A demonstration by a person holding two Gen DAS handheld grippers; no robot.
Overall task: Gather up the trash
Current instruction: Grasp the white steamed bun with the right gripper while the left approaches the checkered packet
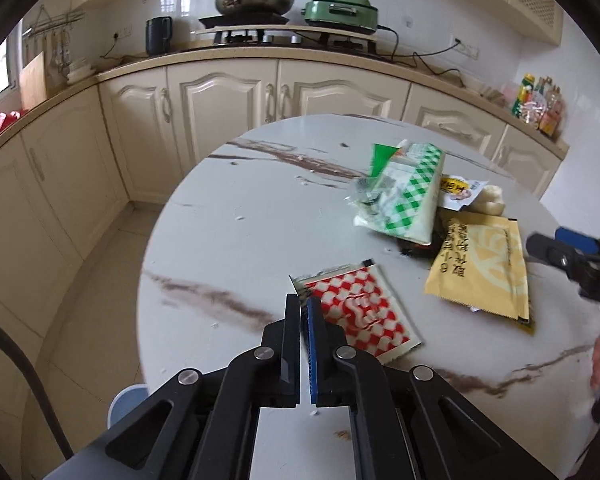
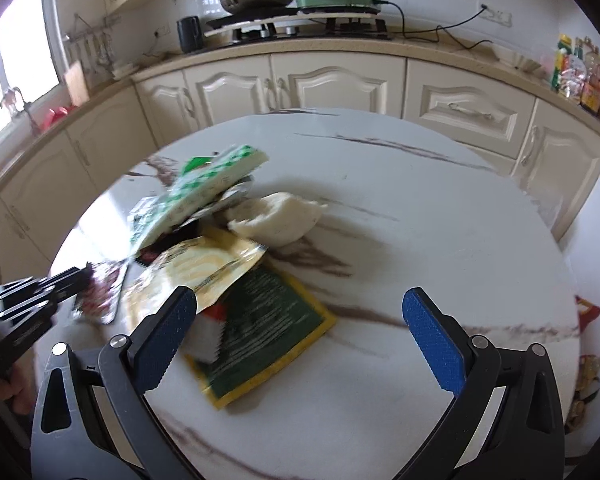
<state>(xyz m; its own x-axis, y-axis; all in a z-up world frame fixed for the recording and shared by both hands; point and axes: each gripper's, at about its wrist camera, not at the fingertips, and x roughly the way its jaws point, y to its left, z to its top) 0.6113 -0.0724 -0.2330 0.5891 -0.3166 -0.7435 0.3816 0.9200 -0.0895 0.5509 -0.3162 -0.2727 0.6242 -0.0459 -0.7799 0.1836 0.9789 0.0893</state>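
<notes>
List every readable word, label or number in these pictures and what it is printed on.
No text can be quoted with certainty.
yellow packet: large Chinese characters, lying sideways, not surely readable.
small white packet: yellow label, too small.
green-checked bag: print too small.
dark green packet: fine print, blurred.
red-checked packet: no text visible.

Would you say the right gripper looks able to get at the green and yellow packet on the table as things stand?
Probably yes. The right gripper is wide open just above the green and yellow packet, whose near half lies bare; only the cream packet overlaps its far corner.
</notes>
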